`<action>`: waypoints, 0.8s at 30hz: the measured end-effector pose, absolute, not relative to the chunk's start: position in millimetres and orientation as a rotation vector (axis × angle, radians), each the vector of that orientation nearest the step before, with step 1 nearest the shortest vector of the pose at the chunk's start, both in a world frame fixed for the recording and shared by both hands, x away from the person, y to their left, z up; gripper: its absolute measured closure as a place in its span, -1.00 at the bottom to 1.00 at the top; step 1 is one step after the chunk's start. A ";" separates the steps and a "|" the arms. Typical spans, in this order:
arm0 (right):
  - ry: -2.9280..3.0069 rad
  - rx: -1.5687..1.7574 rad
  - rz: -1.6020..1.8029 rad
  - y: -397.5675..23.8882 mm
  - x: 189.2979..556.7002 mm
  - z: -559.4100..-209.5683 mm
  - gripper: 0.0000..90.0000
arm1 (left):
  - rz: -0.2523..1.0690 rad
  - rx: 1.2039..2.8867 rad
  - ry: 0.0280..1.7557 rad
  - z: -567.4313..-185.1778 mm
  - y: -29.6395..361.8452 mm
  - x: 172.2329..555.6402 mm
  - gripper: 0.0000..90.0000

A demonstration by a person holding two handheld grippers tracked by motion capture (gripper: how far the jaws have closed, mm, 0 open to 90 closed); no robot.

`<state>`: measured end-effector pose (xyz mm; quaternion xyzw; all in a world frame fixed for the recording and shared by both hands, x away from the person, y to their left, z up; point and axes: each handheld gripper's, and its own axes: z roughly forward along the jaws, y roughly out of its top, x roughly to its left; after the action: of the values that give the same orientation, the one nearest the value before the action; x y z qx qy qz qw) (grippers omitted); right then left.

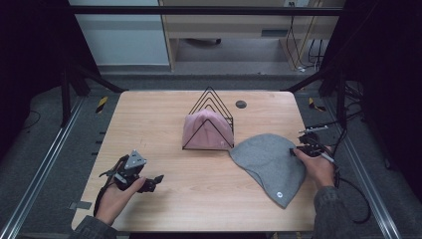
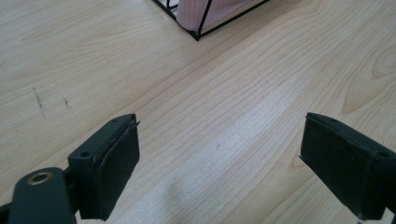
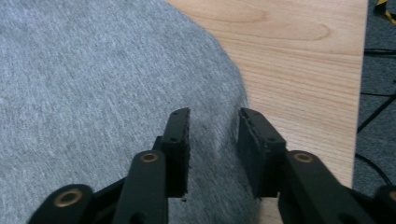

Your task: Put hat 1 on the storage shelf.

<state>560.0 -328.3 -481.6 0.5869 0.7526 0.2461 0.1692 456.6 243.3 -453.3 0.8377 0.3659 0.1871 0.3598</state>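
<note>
The grey beanie (image 1: 268, 162) lies flat at the table's right, soft and light. The right gripper (image 3: 214, 135), jaws narrowly apart, straddles a fold near its right edge, a good pinch spot. The left gripper (image 2: 219, 158) hangs wide apart over bare wood.

The table (image 2: 243, 107) under the left claw (image 2: 219, 163) is pale wood with fine grain and a soft sheen. Its pads (image 2: 119, 168) look like matt black rubber, worn at the edges. Between the jaws of the right claw (image 3: 214, 154) lies a grey hat (image 3: 93, 93) of soft, flecked knit cloth. Beyond the left claw, a thin black wire rack (image 1: 211, 107) holds a pink ribbed knit hat (image 1: 206, 130).
</note>
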 end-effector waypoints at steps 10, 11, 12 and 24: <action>2.166 1.624 0.694 -328.0 560.0 -481.5 0.55 | 0.478 2.187 0.924 -455.0 239.4 456.3 -0.75; 2.156 1.628 0.698 -328.0 559.8 -481.7 0.46 | 0.477 2.189 0.922 -455.2 239.4 456.4 -0.75; 2.149 1.630 0.701 -328.4 559.7 -481.9 0.39 | 0.475 2.190 0.921 -455.3 239.2 456.4 -0.75; 2.109 1.651 0.683 -329.9 559.8 -484.1 0.17 | 0.475 2.192 0.919 -455.6 239.0 456.3 -0.75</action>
<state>559.8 -329.9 -484.1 0.5868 0.7494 0.2426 0.1876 456.3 239.0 -455.6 0.8468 0.3548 0.1833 0.3513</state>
